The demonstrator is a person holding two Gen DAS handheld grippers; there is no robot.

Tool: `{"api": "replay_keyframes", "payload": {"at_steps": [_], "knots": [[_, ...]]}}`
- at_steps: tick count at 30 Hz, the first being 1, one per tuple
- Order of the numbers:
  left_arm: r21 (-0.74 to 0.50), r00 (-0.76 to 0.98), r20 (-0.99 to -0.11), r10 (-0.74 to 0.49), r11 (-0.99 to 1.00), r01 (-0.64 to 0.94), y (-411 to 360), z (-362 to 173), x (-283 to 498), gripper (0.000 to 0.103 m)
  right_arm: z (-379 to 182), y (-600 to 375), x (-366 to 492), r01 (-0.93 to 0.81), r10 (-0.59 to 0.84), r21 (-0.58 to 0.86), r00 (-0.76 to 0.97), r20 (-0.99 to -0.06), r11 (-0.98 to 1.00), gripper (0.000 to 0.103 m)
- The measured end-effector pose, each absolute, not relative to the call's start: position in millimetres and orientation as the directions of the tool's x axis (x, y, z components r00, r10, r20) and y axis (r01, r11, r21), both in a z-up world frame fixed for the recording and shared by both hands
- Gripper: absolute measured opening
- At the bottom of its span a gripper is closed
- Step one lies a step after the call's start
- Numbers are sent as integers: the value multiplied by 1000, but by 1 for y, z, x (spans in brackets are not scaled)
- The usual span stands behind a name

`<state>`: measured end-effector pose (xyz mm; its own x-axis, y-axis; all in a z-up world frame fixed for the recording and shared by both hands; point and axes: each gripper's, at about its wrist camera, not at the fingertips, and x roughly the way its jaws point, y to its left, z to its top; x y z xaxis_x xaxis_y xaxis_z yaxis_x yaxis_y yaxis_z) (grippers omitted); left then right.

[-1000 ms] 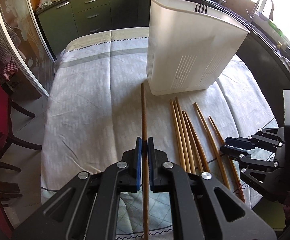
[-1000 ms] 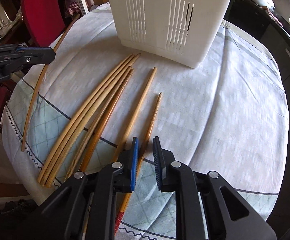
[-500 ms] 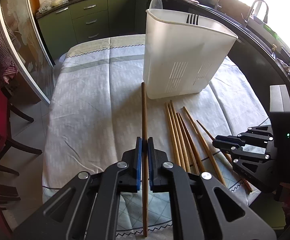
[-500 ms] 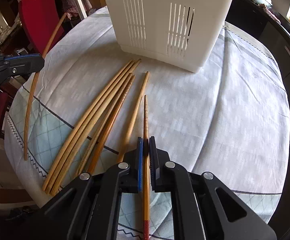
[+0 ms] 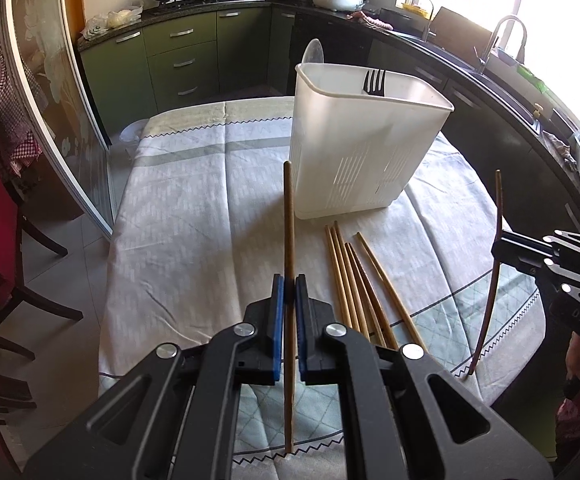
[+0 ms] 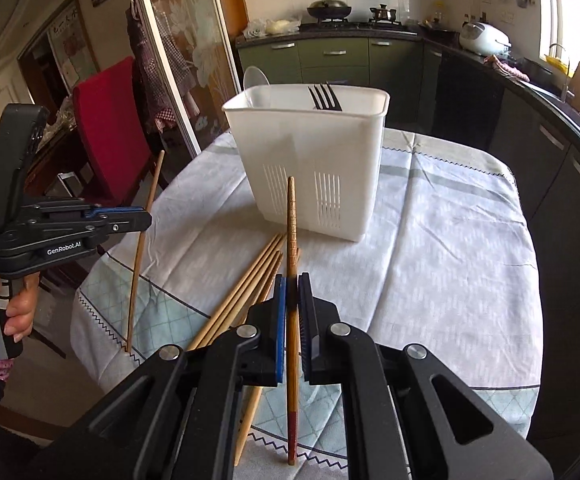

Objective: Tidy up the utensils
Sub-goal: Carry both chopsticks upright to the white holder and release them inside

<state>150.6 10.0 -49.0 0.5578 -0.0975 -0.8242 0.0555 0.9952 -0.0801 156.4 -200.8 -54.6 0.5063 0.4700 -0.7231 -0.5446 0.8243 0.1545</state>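
Each tool [image 5: 288, 296] [image 6: 293, 300] pinches one slim brown wooden chopstick [image 5: 288, 240] [image 6: 292, 240], the right one red-tipped.

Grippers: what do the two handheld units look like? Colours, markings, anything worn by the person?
Both are matte black two-finger units with silver pivot screws and blue pads. The left gripper has white "GenRobot.AI" lettering on its side and a tall black housing on top; the hand grips a handle with a grey trigger. The right gripper shows faint "DAS" lettering. Pink patterned fabric shows by each hand. No cables visible.
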Motion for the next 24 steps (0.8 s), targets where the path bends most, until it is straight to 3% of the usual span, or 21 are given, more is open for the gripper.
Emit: {"api": "replay_keyframes", "payload": {"at_steps": [24], "knots": [[-91, 631, -765, -131, 991, 96, 0, -6, 133, 5, -16, -218, 141, -558, 525, 171, 570, -632, 812, 7]]}}
